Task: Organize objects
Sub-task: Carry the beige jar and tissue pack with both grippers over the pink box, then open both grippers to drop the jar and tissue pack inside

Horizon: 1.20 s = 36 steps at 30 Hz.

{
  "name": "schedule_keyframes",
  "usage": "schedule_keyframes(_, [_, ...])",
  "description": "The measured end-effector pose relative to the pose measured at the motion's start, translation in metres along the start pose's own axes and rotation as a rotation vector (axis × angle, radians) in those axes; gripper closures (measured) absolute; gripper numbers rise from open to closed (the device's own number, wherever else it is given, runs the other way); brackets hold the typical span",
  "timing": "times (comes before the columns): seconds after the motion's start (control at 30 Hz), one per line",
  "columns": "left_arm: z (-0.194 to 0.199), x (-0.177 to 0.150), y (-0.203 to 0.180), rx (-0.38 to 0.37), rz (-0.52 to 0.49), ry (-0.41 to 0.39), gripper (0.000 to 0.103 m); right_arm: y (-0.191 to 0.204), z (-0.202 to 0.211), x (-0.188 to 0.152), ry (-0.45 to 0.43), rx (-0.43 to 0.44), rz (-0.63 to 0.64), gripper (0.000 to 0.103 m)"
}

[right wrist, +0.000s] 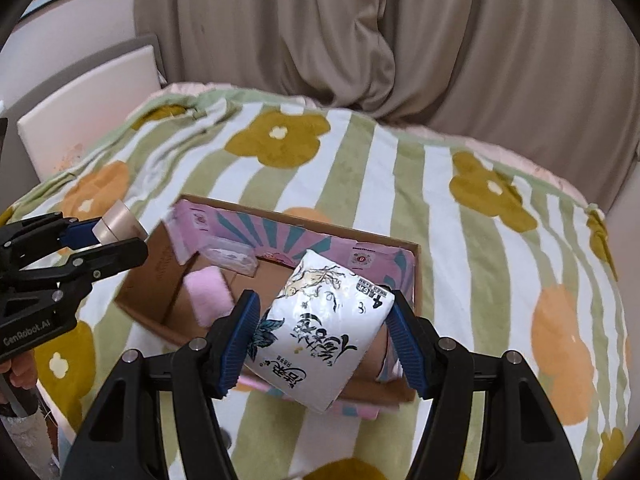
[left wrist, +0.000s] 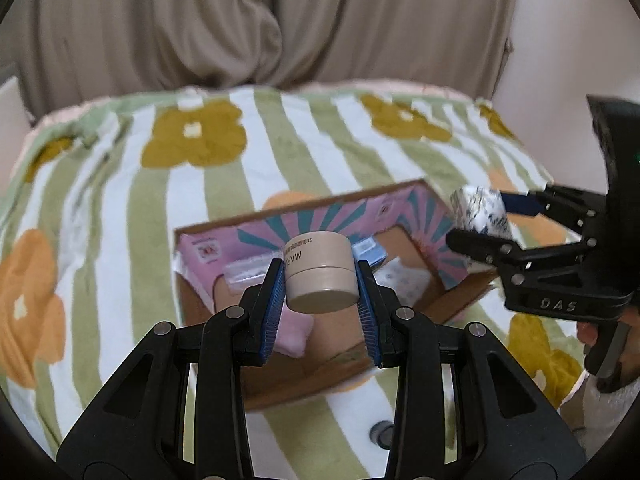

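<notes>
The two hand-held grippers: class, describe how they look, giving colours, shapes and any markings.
Both are matt black plastic linkages with round silver pivot pins and ribbed blue pads on the fingers. The left hand-held gripper reads "GenRobot.AI" in white on its body; the right hand-held gripper bears raised letters "DAS".

You've got a small beige cosmetic jar (left wrist: 320, 276) dead center in the left wrist view, squat and round, tilted so its flat face points toward the camera, with "MAR" lettering upside down on the side. In the right wrist view, a white tissue pack (right wrist: 324, 328) with black brush calligraphy and a teal leaf print sits lower center, angled. Behind both there's an open cardboard box (right wrist: 414, 280) with pink and teal sunburst flaps, mid frame, holding a pink sponge (right wrist: 208, 296) on its left and a clear plastic case (right wrist: 232, 258) by the back wall.
</notes>
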<state>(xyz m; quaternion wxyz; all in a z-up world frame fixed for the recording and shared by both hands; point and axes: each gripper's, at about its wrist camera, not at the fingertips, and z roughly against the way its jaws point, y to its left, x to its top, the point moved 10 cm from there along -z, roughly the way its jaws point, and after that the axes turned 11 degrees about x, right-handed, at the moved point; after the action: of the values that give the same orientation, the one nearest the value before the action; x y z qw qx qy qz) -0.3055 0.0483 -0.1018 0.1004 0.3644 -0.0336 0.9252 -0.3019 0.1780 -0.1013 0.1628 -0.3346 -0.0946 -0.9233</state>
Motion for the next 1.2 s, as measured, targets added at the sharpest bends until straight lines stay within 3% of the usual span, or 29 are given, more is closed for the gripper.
schedule_keyframes(0.17, [-0.053,0.0,0.003,0.003,-0.017,0.104,0.071,-0.019,-0.039,0.005,0.082,-0.006,-0.015,0.043])
schedule_keyframes(0.43, [-0.102,-0.018,0.001,0.015,-0.044,0.222,0.072,-0.036,-0.079,-0.007,0.181,0.012,-0.048,0.043])
schedule_keyframes(0.6, [-0.108,-0.023,-0.002,0.017,-0.048,0.244,0.071,-0.04,-0.085,-0.011,0.2,0.024,-0.075,0.043])
schedule_keyframes(0.67, [-0.101,-0.016,-0.004,0.013,-0.047,0.209,0.071,-0.041,-0.086,-0.01,0.201,0.036,-0.093,0.043])
schedule_keyframes(0.73, [-0.093,-0.009,-0.001,0.053,-0.05,0.179,0.064,-0.042,-0.087,-0.01,0.215,0.049,-0.116,0.041])
schedule_keyframes(0.77, [-0.09,-0.006,0.0,0.075,-0.061,0.171,0.045,-0.042,-0.086,-0.008,0.213,0.054,-0.12,0.037])
schedule_keyframes(0.8, [-0.086,-0.004,0.002,0.086,-0.069,0.163,0.016,-0.043,-0.084,-0.006,0.202,0.051,-0.123,0.031])
schedule_keyframes(0.83, [-0.082,-0.001,0.002,0.091,-0.073,0.145,0.003,-0.046,-0.08,-0.003,0.181,0.04,-0.128,0.019])
schedule_keyframes(0.93, [-0.071,0.004,0.003,0.076,-0.061,0.111,0.0,-0.05,-0.07,0.005,0.131,0.033,-0.147,0.002])
schedule_keyframes(1.2, [-0.051,0.004,0.0,0.079,-0.06,0.089,0.0,-0.043,-0.052,0.008,0.088,0.04,-0.148,0.002])
